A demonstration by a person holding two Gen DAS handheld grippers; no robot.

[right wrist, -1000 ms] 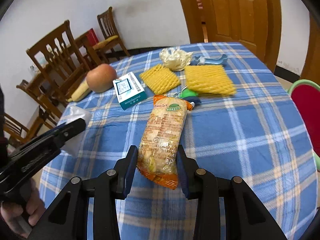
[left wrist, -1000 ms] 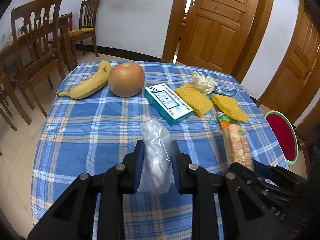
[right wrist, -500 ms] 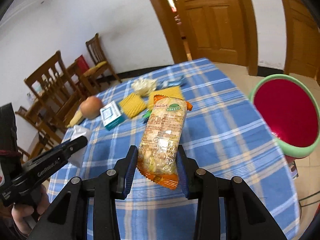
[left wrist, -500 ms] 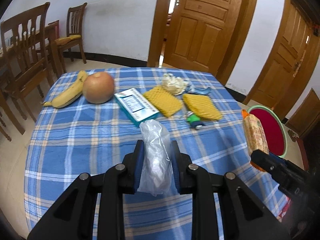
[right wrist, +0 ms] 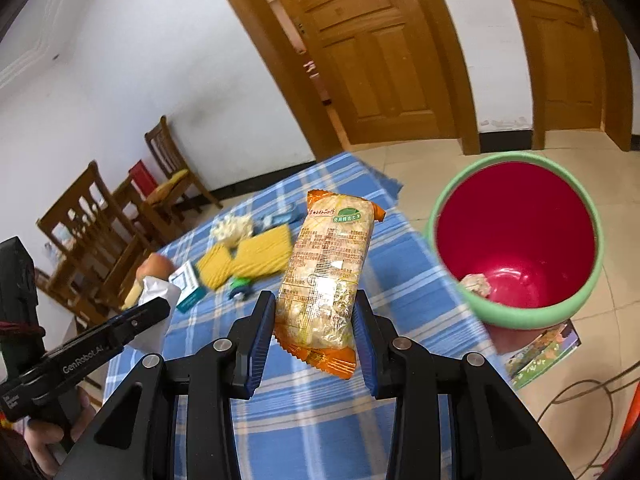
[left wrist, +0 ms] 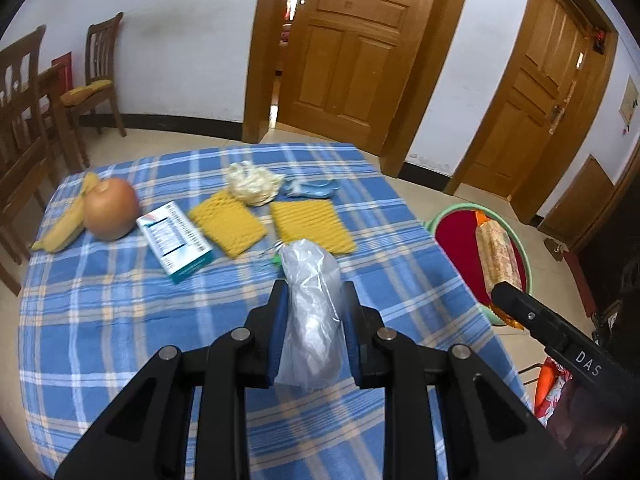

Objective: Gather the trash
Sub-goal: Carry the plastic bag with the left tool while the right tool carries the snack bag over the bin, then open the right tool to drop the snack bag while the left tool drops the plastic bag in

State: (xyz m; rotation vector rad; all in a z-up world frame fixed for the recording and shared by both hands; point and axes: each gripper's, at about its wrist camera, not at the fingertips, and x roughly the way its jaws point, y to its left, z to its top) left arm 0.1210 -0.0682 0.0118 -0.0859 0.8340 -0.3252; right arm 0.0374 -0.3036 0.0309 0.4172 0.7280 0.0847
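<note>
From the left wrist view, the left hand-held gripper [left wrist: 314, 332] is clamped on a crumpled clear plastic bag [left wrist: 311, 312], long axis pointing forward, above the plaid tabletop [left wrist: 100, 320]; the red bin [left wrist: 456, 236] stands off the tabletop's right edge, ahead and to the right, so this bag has farther to travel. From the right wrist view, the right hand-held gripper [right wrist: 314, 332] pinches a snack packet [right wrist: 326, 276] by its lower end, packet standing lengthwise, with the bin's open mouth just to its right, a scrap lying inside, open air between.
</note>
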